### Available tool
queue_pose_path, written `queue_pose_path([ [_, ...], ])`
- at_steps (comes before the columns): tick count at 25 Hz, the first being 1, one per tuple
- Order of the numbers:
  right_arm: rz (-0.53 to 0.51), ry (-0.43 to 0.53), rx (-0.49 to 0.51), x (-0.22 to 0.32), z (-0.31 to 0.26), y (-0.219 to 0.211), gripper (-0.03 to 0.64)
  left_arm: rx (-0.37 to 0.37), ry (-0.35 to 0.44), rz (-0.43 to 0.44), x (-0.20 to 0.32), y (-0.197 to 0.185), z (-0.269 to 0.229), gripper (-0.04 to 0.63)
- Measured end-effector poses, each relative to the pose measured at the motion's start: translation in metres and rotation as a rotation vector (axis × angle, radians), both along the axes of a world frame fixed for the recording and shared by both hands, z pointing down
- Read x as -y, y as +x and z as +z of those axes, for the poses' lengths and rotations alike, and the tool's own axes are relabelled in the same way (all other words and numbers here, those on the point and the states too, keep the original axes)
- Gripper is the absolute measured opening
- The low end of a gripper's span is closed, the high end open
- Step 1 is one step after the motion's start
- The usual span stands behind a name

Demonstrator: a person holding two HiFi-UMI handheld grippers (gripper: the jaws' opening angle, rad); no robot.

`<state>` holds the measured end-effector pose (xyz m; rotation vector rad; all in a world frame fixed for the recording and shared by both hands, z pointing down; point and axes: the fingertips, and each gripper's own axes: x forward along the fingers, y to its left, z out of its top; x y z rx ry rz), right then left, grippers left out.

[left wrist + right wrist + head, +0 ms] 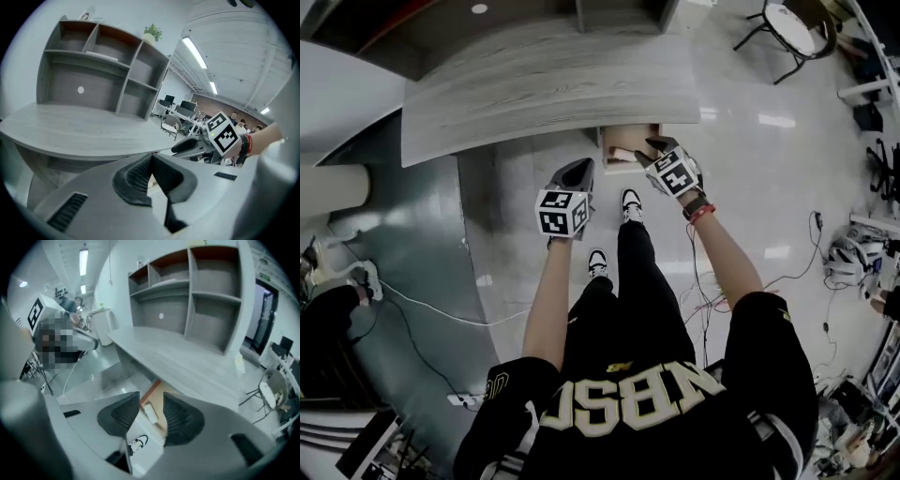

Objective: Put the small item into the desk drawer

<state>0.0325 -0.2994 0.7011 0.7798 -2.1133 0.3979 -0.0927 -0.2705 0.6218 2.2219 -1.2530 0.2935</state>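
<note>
The light wood desk drawer [630,161] stands pulled out under the grey desk top [544,89]. A small pale oblong item [623,153] lies inside it, and in the right gripper view the item [150,413] shows on the drawer floor [158,392]. My right gripper [656,147] hovers just over the drawer's right side, open [150,402], with nothing between its fingers. My left gripper [581,170] is held left of the drawer over the floor, its pads [151,159] touching at the tips and empty.
A grey shelf unit [98,75] stands at the back of the desk. The person's shoes [631,204] are on the glossy floor below the drawer. Cables [422,305] run across the floor. A chair [787,28] stands at the far right.
</note>
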Motion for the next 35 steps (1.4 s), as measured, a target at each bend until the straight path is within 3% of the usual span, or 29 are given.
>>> queue_pose_path([
  [5, 0.107, 0.130, 0.094, 0.001, -0.077, 0.005, 0.155, -0.001, 0.080, 0.005, -0.002, -0.009, -0.049, 0.014],
  [9, 0.165, 0.236, 0.150, 0.007, -0.136, 0.010, 0.135, 0.011, 0.188, 0.006, 0.012, -0.015, -0.096, 0.014],
  [22, 0.322, 0.441, 0.345, -0.038, -0.255, -0.012, 0.057, 0.057, 0.444, -0.023, -0.013, -0.034, -0.213, 0.014],
  [35, 0.516, 0.670, 0.450, -0.085, -0.327, 0.007, 0.008, 0.053, 0.589, -0.102, -0.052, -0.044, -0.262, 0.014],
])
